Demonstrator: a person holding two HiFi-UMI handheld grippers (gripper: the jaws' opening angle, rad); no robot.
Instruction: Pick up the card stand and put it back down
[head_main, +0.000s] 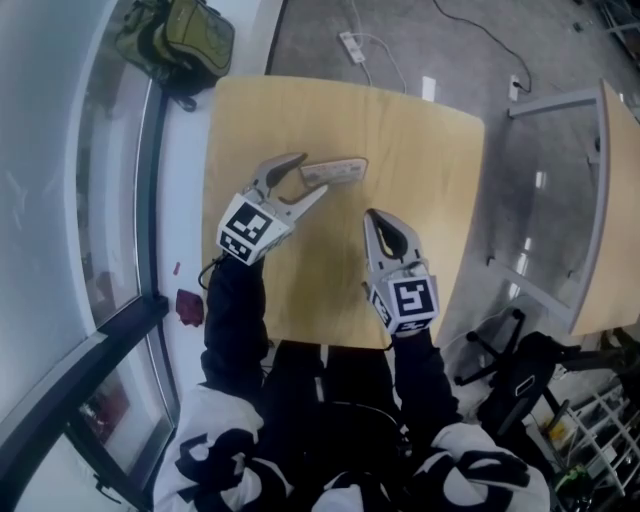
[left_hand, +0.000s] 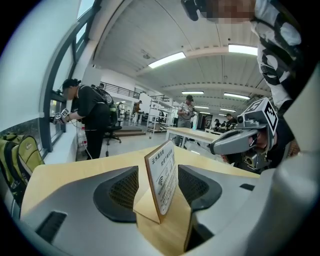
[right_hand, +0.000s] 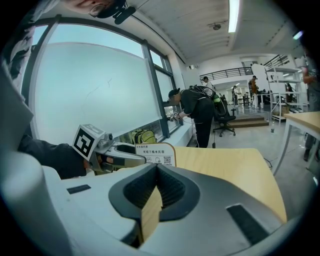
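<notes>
Card stand (head_main: 333, 170) upright on table (head_main: 440, 160); left gripper (head_main: 312, 175) released.
Its jaws are held clear either side; straight withdrawal is advised. Right gripper (head_main: 372, 218), over the table's near half, is clenched empty.

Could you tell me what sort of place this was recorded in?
Most likely a large open-plan office or lab hall: ceiling strip lights, wooden tables, a wheeled office chair and tall windows along one wall.

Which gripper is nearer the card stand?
Left. The left gripper has open jaws either side of the card stand; the right gripper, shut, sits apart from it, nearer the person.
</notes>
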